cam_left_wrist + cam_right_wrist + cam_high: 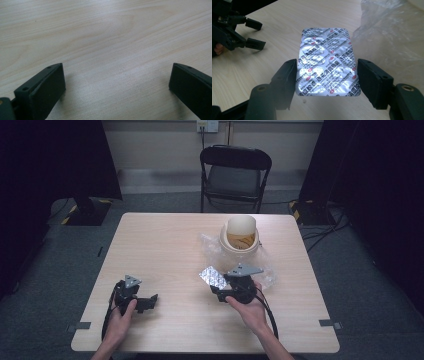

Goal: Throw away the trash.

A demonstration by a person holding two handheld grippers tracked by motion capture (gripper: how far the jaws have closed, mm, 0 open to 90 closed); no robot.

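Observation:
A silver foil blister pack (212,276) with red and black print is held just above the light wooden table (165,240), right of its middle. My right gripper (218,289) is shut on it. In the right gripper view the two black jaws press on the long edges of the blister pack (325,50), at its near half, around my right gripper (327,73). My left gripper (150,303) rests low at the table's front left, open. In the left gripper view its jaws stand wide apart around my left gripper (116,72), with bare wood between them.
A beige round container (240,237) with a raised lid stands behind the blister pack, on a crumpled clear plastic bag (212,245). The clear plastic bag (387,32) lies just right of the pack. A black folding chair (235,170) stands beyond the table's far edge.

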